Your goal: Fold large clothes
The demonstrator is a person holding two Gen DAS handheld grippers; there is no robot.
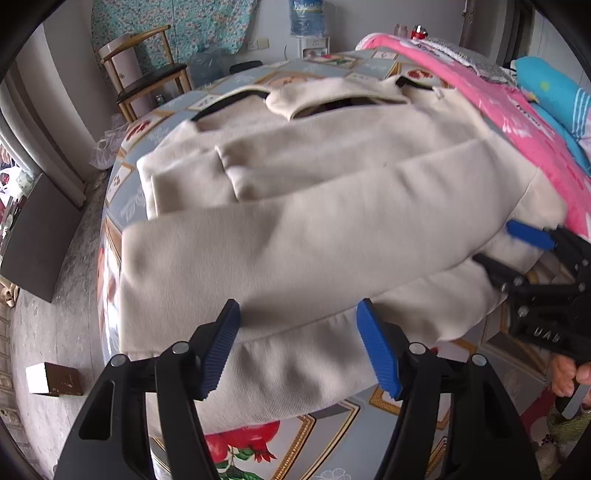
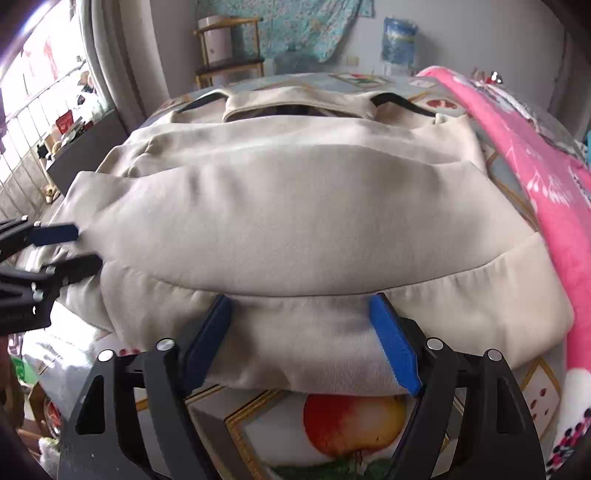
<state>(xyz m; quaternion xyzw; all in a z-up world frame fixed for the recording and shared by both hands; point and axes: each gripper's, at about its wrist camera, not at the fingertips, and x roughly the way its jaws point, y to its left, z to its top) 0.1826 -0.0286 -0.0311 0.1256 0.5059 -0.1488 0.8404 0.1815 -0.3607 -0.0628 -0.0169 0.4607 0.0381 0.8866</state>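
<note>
A large cream garment (image 1: pixel 314 221) lies on a fruit-print tablecloth (image 1: pixel 332 435), its collar at the far end and a sleeve folded across its body. In the left wrist view my left gripper (image 1: pixel 299 332) stands open over the near hem, blue pads apart and not pressing the cloth. My right gripper (image 1: pixel 498 247) shows at the right edge of the garment, held by a hand. In the right wrist view the garment (image 2: pixel 295 221) fills the middle, and my right gripper (image 2: pixel 301 332) is open astride the near hem. My left gripper (image 2: pixel 86 249) sits at the garment's left edge, jaws apart.
A pink blanket (image 1: pixel 517 122) and a blue pillow (image 1: pixel 557 99) lie along the right side of the table. A wooden chair (image 1: pixel 147 77) and a water dispenser (image 1: pixel 306 29) stand beyond the far end. A small box (image 1: pixel 55 378) sits on the floor at left.
</note>
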